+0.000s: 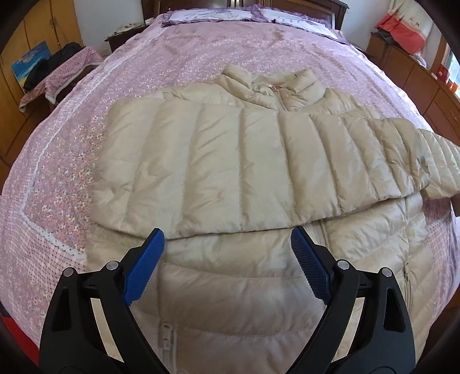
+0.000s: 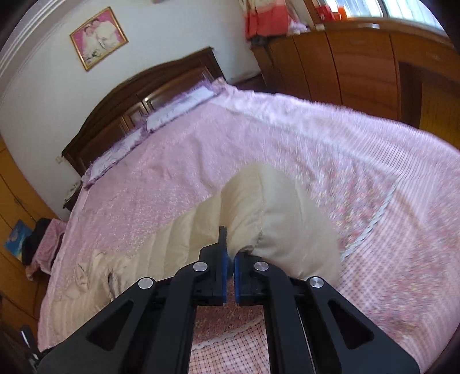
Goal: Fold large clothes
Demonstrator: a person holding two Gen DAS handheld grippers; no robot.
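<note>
Beige quilted down jacket lay front-up on the pink floral bedspread, collar toward the dark wooden headboard. One sleeve was folded flat across the chest — its lower edge ran just ahead of the left gripper. Left jaws were spread wide, blue ribbed pads apart, nothing between them, positioned over the jacket's lower front near the zipper.

Right gripper was clenched on the other sleeve's end — fabric bunched right at the pads and lifted off the bedspread. View was motion-blurred, so the exact pinch point was unclear. In the left view that sleeve ran out toward the bed's right side.

Room: bare bedspread all around the jacket, widest toward the headboard and the pillows. White lace trim line marked the bedspread border on the left side. Orange-brown wooden cabinets flanked the bed's right side, a cloth-draped chair stood off the left side.
</note>
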